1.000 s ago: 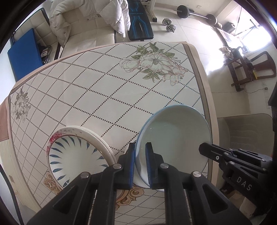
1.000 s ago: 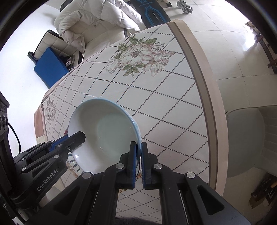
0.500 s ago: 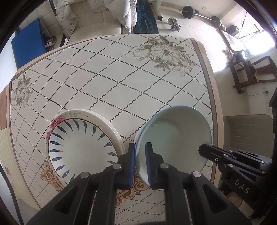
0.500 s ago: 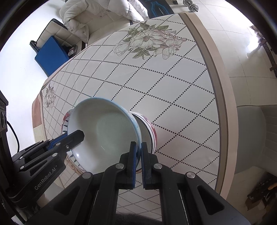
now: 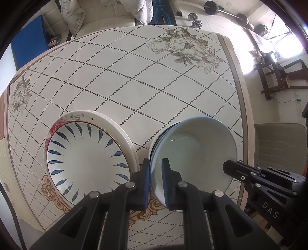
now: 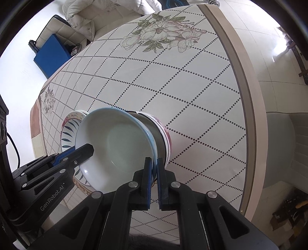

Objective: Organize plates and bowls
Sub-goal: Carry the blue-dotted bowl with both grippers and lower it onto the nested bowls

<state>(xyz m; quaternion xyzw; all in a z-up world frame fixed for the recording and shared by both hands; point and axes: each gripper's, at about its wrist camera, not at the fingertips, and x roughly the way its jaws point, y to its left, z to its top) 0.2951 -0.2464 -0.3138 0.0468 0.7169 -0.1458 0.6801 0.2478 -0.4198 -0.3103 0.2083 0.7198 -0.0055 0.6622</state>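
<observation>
A pale bowl with a light-blue rim (image 5: 192,153) (image 6: 115,146) is held from two sides. My left gripper (image 5: 155,167) is shut on its left rim, and my right gripper (image 6: 154,165) is shut on the opposite rim. The bowl tilts just above a stack of bowls with pink-banded outsides (image 6: 165,138); I cannot tell whether they touch. Left of it sits a blue-leaf plate (image 5: 84,159) (image 6: 67,132) on a wider white plate with a rose (image 5: 107,119). Each gripper shows in the other's view: the right gripper (image 5: 231,169), the left gripper (image 6: 84,150).
The table (image 5: 134,86) has a white diamond-pattern top with flower prints; its edge (image 6: 248,107) runs close on the right. A chair seat (image 5: 279,138) stands beyond that edge. A sofa with a white duvet (image 6: 100,11) and dumbbells (image 5: 196,21) lie past the far side.
Both grippers have carried the bowl down and across the table. The plate stack has come fully into the left wrist view, and the bowl stack has appeared beneath the held bowl.
</observation>
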